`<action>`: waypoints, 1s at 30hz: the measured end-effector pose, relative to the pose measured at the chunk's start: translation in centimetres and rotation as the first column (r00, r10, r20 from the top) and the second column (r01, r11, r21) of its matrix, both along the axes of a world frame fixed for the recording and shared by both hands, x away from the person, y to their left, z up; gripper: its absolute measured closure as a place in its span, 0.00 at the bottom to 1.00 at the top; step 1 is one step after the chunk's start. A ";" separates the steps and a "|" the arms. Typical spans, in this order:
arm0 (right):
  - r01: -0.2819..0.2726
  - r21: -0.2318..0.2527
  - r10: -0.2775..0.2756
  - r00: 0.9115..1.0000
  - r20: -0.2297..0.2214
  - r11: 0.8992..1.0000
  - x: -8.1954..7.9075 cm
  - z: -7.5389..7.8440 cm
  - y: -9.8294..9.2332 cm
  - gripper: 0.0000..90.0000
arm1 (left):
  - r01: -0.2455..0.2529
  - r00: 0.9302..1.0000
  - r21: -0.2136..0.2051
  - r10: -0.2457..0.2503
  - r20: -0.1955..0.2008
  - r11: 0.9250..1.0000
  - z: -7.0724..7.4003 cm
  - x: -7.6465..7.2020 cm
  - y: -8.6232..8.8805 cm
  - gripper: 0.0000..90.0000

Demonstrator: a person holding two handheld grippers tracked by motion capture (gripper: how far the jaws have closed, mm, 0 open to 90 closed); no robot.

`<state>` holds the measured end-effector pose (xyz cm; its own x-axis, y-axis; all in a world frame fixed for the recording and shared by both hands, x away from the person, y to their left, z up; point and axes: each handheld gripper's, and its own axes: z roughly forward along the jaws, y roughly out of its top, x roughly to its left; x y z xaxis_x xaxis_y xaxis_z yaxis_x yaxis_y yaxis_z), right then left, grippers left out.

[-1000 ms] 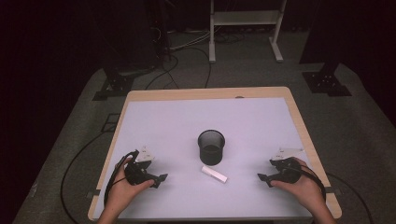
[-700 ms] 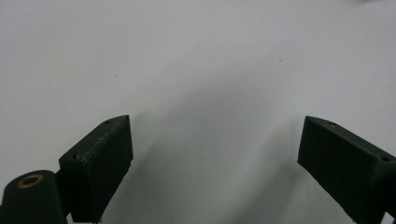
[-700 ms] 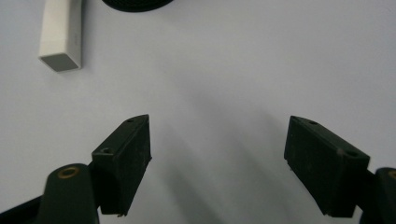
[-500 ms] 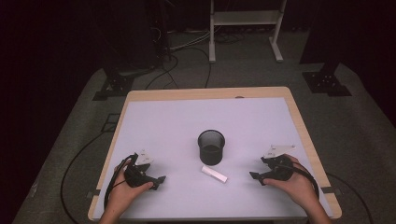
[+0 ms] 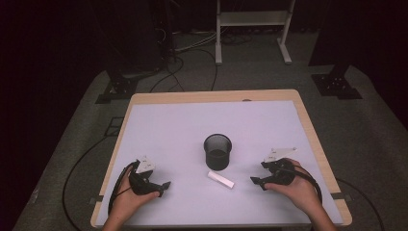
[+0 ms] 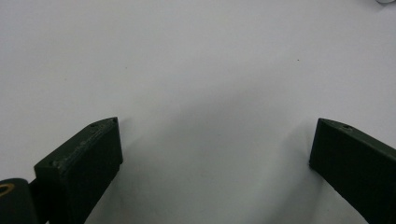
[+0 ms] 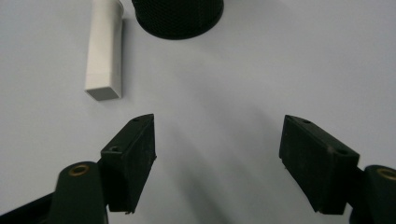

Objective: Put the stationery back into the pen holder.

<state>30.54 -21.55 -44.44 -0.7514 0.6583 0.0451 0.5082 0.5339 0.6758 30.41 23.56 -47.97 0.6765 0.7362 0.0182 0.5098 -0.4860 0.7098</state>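
High view: the left tool (image 5: 162, 185) and the right tool (image 5: 257, 181) rest low over the white worktop (image 5: 173, 125), jaws spread wide, gripping nothing. Between them lies a white block (image 5: 221, 179), just before a black mesh cup (image 5: 217, 151).

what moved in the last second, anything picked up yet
The right gripper slid inward across the table toward the white stick, jaws open, nothing grasped. The left gripper, also open, barely shifted. The stick and the black mesh cup stayed put.
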 end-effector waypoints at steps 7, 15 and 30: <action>-0.023 -0.008 0.023 1.000 -0.004 1.000 0.1 0.2 0.9 0.32 | 0.000 1.000 -0.003 0.000 -0.002 1.000 0.0 0.0 0.0 0.02; -0.075 -0.008 0.075 0.997 -0.001 0.997 0.2 0.8 2.7 0.36 | 0.000 1.000 -0.004 0.000 -0.002 1.000 0.0 0.0 0.0 0.02; -0.136 -0.021 0.135 0.989 -0.062 0.990 0.2 1.1 5.5 0.47 | 0.000 1.000 -0.004 0.000 -0.003 1.000 0.0 0.0 0.0 0.02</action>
